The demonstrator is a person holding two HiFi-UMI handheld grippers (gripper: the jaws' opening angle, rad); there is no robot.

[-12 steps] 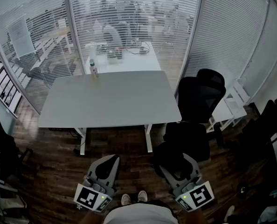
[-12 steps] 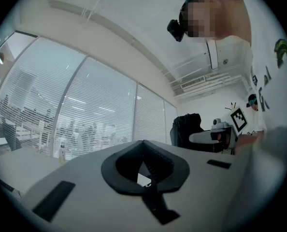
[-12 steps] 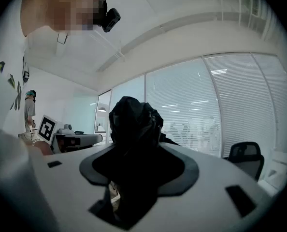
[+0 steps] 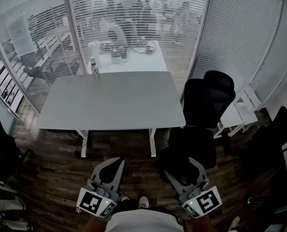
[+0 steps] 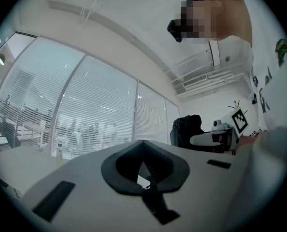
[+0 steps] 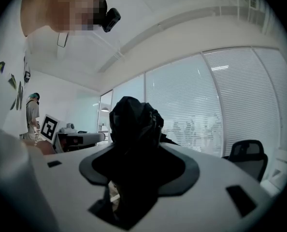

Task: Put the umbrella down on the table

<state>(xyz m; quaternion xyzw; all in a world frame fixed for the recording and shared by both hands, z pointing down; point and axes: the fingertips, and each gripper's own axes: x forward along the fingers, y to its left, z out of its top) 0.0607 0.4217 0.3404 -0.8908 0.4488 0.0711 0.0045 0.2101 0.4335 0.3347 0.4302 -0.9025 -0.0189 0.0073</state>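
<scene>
A folded black umbrella (image 6: pixel 134 122) sticks out between the jaws of my right gripper (image 6: pixel 134 146), which is shut on it and held level. In the head view the right gripper (image 4: pixel 181 168) is at the bottom right, and the umbrella's dark bulk blends with the chair behind it. My left gripper (image 4: pixel 113 166) is at the bottom left, jaws shut with nothing in them; its tips (image 5: pixel 142 143) meet. The grey table (image 4: pixel 109 105) stands ahead of both grippers, across a strip of wooden floor.
A small bottle (image 4: pixel 93 67) stands at the table's far left corner. A black office chair (image 4: pixel 208 98) stands at the table's right end, close in front of my right gripper. Glass walls with blinds (image 4: pixel 134 13) close off the far side, with a white desk (image 4: pixel 134 59) beyond.
The view has shifted slightly forward: the table sits a little nearer and the feet at the bottom edge show less. Both grippers keep their places and their grip.
</scene>
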